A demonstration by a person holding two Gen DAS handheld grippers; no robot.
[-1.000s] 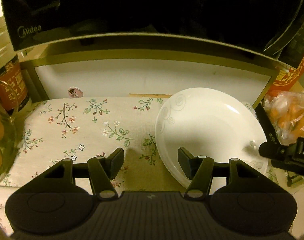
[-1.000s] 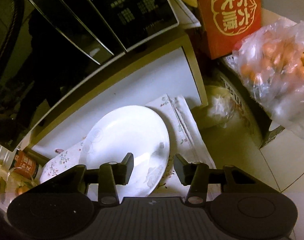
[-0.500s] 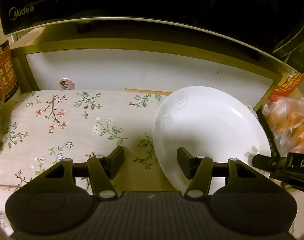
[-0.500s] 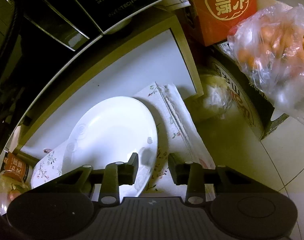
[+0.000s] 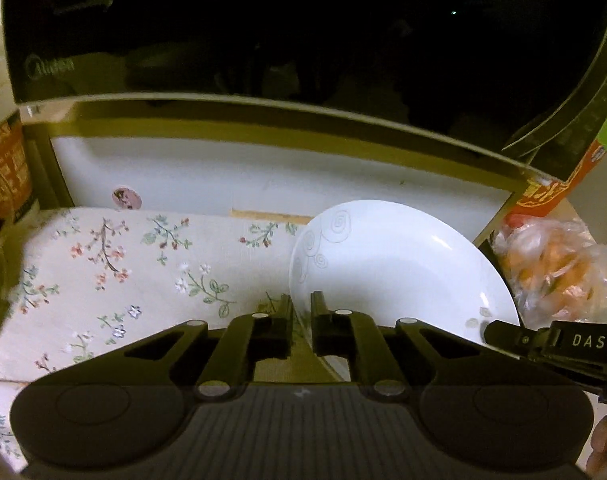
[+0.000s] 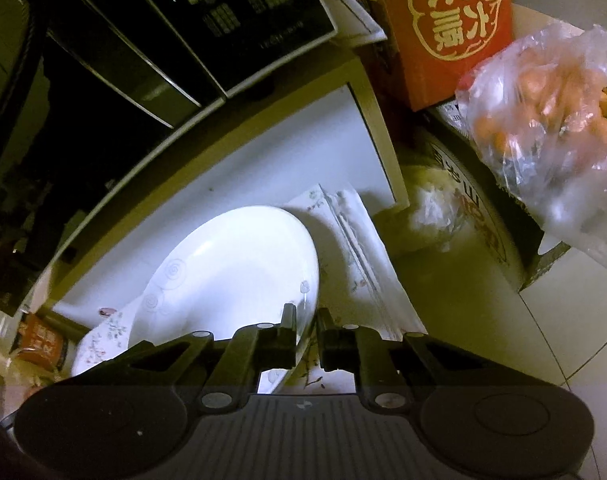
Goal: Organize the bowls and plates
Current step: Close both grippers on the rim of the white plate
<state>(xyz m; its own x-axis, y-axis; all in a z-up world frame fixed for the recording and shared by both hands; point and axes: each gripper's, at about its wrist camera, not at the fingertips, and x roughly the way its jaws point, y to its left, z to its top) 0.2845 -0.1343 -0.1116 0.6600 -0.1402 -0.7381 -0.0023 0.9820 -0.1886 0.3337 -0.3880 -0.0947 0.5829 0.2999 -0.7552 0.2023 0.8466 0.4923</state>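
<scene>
The white plate [image 5: 399,276], at lower centre on the floral cloth [image 5: 115,268], is pinched at opposite rims by the left gripper [image 5: 301,312] and right gripper [image 6: 305,326], presumably for a balanced lift.

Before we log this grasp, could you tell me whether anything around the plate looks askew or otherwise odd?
Nothing looks spilled or broken. The white plate sits tilted over the floral cloth, its left rim raised, but only because both tongs pinch it: left tongs on the near-left rim, right tongs on the opposite edge. That looks deliberate.
</scene>
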